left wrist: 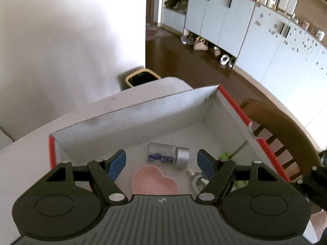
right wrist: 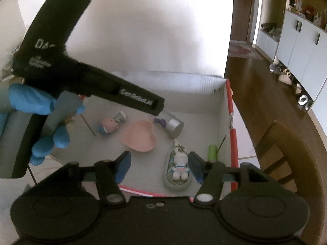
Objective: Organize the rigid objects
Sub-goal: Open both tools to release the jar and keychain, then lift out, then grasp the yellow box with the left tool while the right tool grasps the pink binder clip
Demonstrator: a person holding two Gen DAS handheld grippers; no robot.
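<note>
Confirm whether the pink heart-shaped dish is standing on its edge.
No, the pink heart-shaped dish lies flat on the box floor, open side up.

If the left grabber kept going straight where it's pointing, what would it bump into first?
Probably the pink heart-shaped dish on the floor of the white box. It lies between the open left gripper fingers, nearest the camera. The clear jar lies just beyond. Depth is hard to judge.

Open right gripper (right wrist: 160, 166) above box (right wrist: 229, 102)

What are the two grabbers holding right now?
Nothing. The left gripper and the right gripper both hang open above the box. The pink heart dish and the little figure lie loose inside it.
</note>
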